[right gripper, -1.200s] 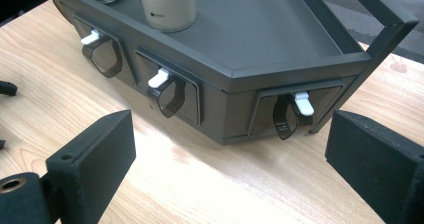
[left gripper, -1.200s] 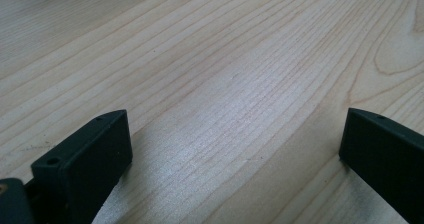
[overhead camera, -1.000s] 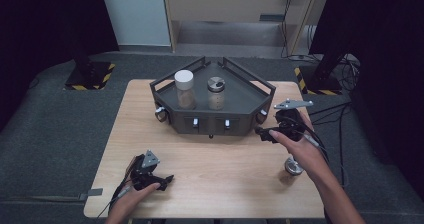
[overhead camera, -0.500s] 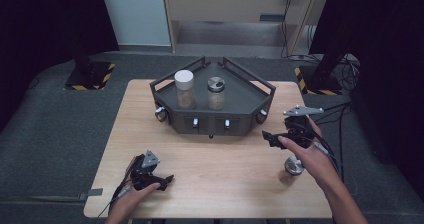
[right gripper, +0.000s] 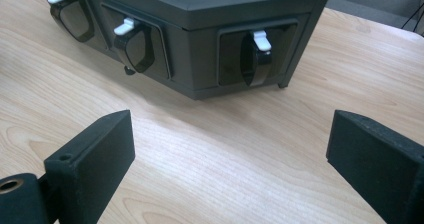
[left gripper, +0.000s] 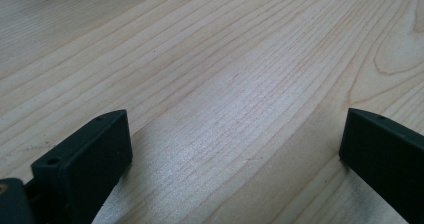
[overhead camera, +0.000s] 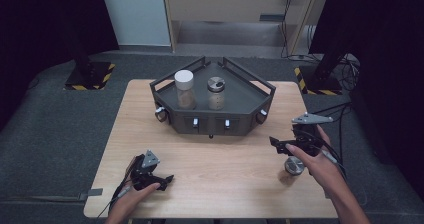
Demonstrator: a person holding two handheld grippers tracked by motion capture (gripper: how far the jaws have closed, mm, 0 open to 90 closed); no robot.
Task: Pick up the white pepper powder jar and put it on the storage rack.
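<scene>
Near the worktop's (overhead camera: 210, 174) right edge, a metal-lidded jar (overhead camera: 294, 165) stands upright, lid up, just beside the right tool (overhead camera: 276, 143), its jaws apart and empty; left tool (overhead camera: 167, 179) likewise apart.

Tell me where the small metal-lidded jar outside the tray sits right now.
In the high view, the small metal-lidded jar stands on the wooden table near its right edge, just beside the right hand, well clear of the dark tray.

left hand-held gripper (overhead camera: 162, 178): black, grey plate, cable | right hand-held gripper (overhead camera: 278, 143): black, grey plate
</scene>
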